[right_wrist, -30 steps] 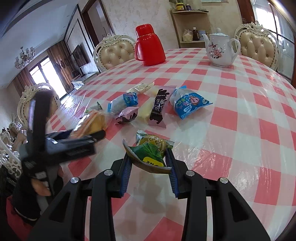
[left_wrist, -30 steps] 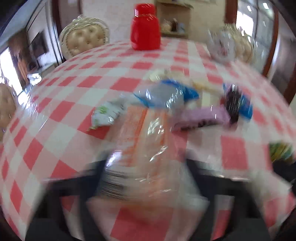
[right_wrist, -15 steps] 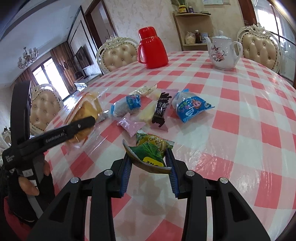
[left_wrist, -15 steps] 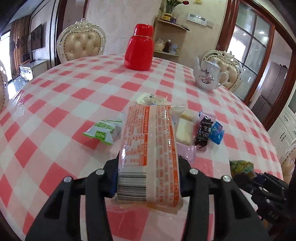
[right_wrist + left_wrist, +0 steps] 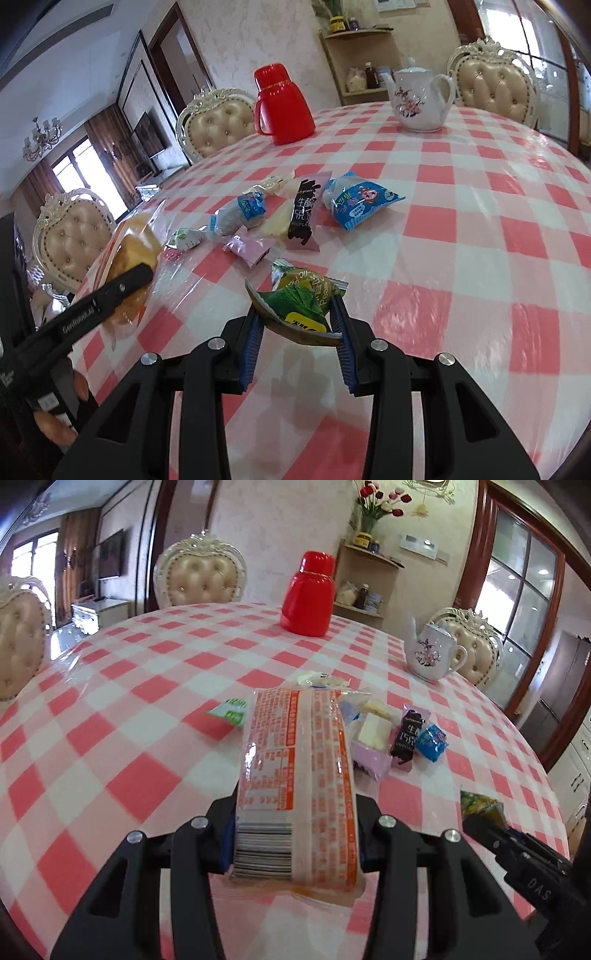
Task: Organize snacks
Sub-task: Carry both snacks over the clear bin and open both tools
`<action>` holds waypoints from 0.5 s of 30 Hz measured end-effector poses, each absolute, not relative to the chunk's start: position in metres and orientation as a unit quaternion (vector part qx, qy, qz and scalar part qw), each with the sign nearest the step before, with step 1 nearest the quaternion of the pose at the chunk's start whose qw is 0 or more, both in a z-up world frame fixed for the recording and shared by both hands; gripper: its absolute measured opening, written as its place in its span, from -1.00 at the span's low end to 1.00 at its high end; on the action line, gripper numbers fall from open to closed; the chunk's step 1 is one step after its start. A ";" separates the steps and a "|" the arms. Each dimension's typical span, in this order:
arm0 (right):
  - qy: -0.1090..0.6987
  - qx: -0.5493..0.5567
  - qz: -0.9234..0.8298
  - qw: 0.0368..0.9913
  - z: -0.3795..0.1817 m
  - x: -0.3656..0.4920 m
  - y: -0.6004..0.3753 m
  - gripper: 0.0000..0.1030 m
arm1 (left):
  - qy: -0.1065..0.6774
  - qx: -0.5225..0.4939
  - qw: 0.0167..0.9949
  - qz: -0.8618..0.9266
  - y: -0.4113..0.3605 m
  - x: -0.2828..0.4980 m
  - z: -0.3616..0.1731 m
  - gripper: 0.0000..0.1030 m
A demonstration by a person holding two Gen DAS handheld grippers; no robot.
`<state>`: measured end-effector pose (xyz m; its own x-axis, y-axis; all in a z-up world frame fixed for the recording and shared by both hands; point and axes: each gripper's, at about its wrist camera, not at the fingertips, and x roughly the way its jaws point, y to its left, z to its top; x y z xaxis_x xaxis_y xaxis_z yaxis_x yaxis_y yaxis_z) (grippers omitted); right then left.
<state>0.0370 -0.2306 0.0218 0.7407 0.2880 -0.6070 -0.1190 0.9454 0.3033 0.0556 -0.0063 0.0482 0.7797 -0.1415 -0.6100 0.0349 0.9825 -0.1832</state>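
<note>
My left gripper is shut on a long orange-printed bread packet, lifted above the checked table; the packet also shows at the left of the right wrist view. My right gripper is shut on a green and yellow snack packet, held just over the table. Several small snacks lie in a loose group mid-table: a blue packet, a black chocolate bar, a pink packet, a blue-and-white wrapper and a green-and-white one.
A red thermos jug and a white flowered teapot stand at the far side of the table. Padded chairs ring the table. A person's hand holds the left gripper handle at lower left in the right wrist view.
The left gripper has lifted the bread packet and swung with it, its view turning from blurred to steady. The right gripper shifted slightly with its green packet.
</note>
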 end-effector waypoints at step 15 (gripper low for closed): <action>0.326 0.164 0.118 0.923 0.028 -0.039 -0.226 -0.28 | 0.332 -0.031 0.941 -0.058 -0.032 -0.034 0.046 -0.09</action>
